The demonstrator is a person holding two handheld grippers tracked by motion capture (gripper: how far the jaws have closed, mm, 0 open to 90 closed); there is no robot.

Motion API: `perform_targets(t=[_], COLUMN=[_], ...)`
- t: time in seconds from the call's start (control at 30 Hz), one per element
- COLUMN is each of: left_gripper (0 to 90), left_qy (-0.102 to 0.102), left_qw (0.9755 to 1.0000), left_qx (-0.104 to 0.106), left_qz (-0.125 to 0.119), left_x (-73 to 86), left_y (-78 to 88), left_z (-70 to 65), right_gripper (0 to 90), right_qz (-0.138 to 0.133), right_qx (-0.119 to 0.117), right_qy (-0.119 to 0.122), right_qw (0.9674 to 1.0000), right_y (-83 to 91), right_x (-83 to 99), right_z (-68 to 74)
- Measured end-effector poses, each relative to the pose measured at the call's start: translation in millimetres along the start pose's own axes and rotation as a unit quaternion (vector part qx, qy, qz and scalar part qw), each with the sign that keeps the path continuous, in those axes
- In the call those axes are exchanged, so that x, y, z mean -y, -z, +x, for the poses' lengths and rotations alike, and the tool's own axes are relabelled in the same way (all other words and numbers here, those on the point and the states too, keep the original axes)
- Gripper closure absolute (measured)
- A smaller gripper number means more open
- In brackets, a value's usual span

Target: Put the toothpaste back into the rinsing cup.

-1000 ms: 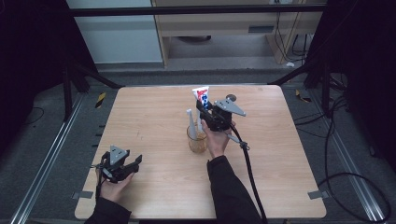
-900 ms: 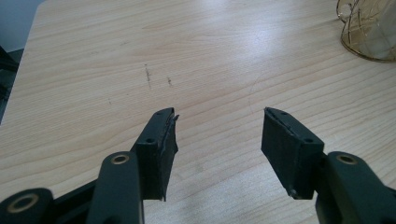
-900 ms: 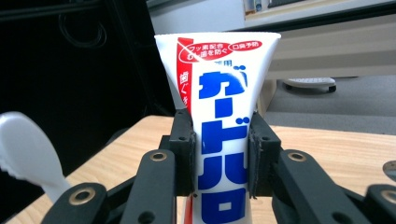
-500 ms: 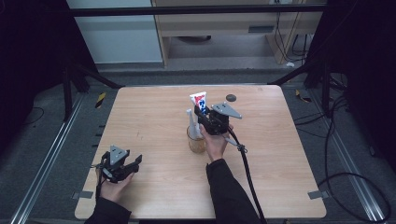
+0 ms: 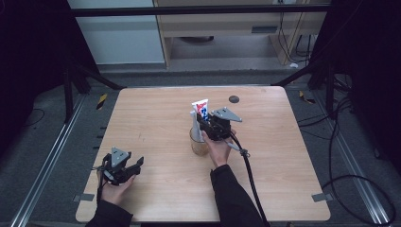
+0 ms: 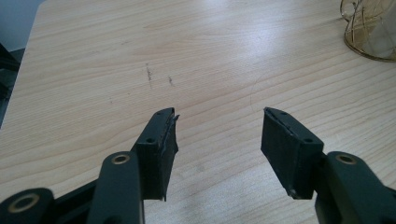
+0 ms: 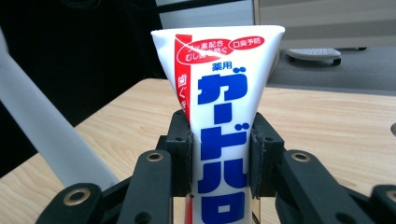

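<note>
Tabletop (image 5: pixel 156 123) bare w/ free room except cup (image 5: pixel 199 144) + tube (image 5: pixel 201 109) mid-table, small disc (image 5: pixel 233 99) at back.

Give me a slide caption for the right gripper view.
Right gripper clamps an upright toothpaste tube above the wooden table.

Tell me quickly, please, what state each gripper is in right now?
Left gripper: open, holding nothing, low over the table.
Right gripper: shut on the toothpaste tube, held upright over the glass cup.
</note>
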State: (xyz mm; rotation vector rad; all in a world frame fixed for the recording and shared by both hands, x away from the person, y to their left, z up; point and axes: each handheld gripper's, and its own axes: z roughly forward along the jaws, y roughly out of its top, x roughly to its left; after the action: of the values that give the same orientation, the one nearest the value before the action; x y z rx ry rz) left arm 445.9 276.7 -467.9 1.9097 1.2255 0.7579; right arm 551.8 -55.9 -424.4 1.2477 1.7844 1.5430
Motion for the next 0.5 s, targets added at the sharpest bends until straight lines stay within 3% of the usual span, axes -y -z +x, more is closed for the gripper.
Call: perform_targets(t=[0.23, 0.5], left_gripper=[44.5, 44.6], left_qy=[0.0, -0.001], left_qw=[1.0, 1.0], left_qx=[0.0, -0.001], left_qz=[0.0, 0.002], left_x=[0.0, 0.1], left_y=[0.0, -0.2], left_z=[0.0, 0.1], right_gripper=[65.4, 59.4], right_qz=[0.016, 0.058], right_qx=[-0.003, -0.007], right_qy=[0.006, 0.037], right_qw=[0.9998, 0.9976], right_y=[2.2, 8.8], right_x=[2.3, 6.1], right_z=[-0.1, 1.4])
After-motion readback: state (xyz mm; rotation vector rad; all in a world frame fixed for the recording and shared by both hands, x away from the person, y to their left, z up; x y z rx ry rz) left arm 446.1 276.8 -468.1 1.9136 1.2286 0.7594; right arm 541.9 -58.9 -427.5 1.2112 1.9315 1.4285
